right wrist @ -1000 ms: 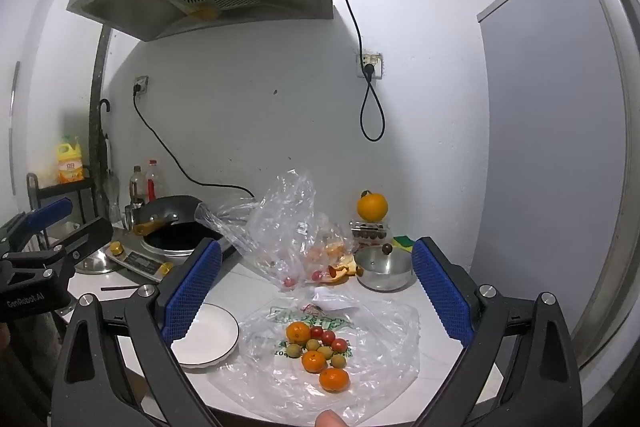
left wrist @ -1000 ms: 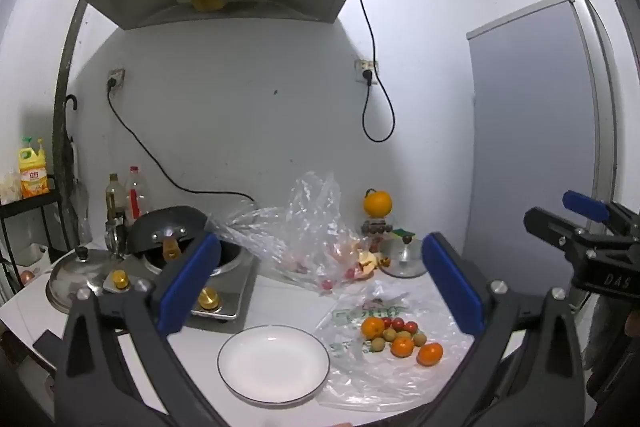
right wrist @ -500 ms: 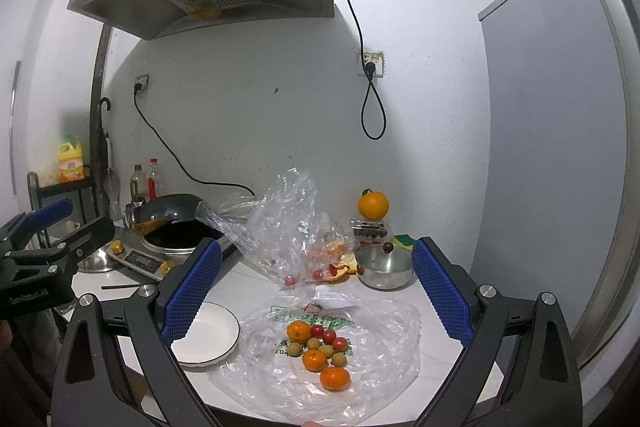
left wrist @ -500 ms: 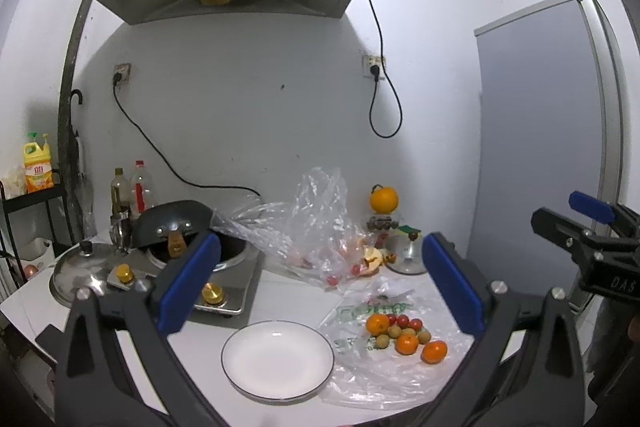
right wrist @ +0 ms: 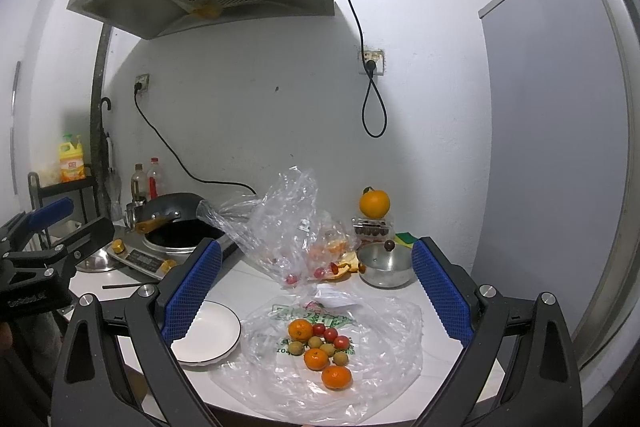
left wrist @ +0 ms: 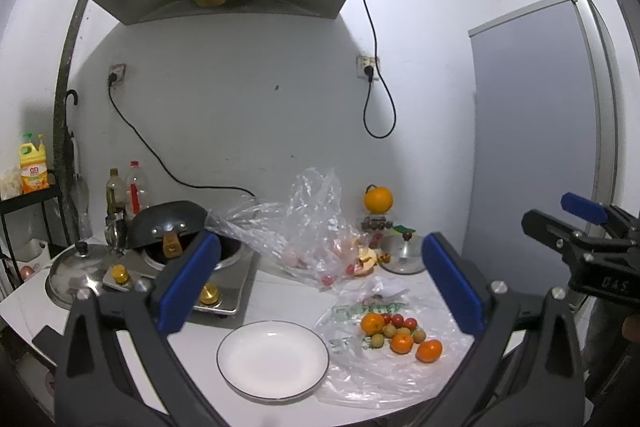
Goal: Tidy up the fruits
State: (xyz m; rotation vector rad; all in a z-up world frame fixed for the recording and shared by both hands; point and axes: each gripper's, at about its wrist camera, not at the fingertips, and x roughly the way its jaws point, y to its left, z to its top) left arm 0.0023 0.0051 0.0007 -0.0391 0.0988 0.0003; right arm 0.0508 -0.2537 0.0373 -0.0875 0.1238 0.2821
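A small heap of fruit [left wrist: 400, 333] [right wrist: 322, 347], three mandarins, red cherry tomatoes and brownish round fruits, lies on a flat clear plastic bag [left wrist: 384, 375] [right wrist: 360, 379] on the white counter. To its left sits an empty white plate [left wrist: 273, 363] [right wrist: 208, 333] with a dark rim. My left gripper [left wrist: 320, 271] hangs open above the counter's front, over plate and fruit. Held open too, my right gripper [right wrist: 316, 271] is above the fruit and also shows at the right edge of the left wrist view [left wrist: 580, 223]. Neither holds anything.
A crumpled clear bag [left wrist: 304, 227] [right wrist: 288, 227] holding more fruit stands behind. A steel pot [right wrist: 386, 265] and an orange [right wrist: 374, 203] stand at the back right. The stove with a black wok [left wrist: 168, 227] and a steel lid [left wrist: 76, 275] fill the left. A grey fridge door [right wrist: 560, 147] rises on the right.
The left wrist view has risen and edged slightly forward, so the plate and fruit sit lower and more central between its fingers. The right gripper has barely moved. Both stay open.
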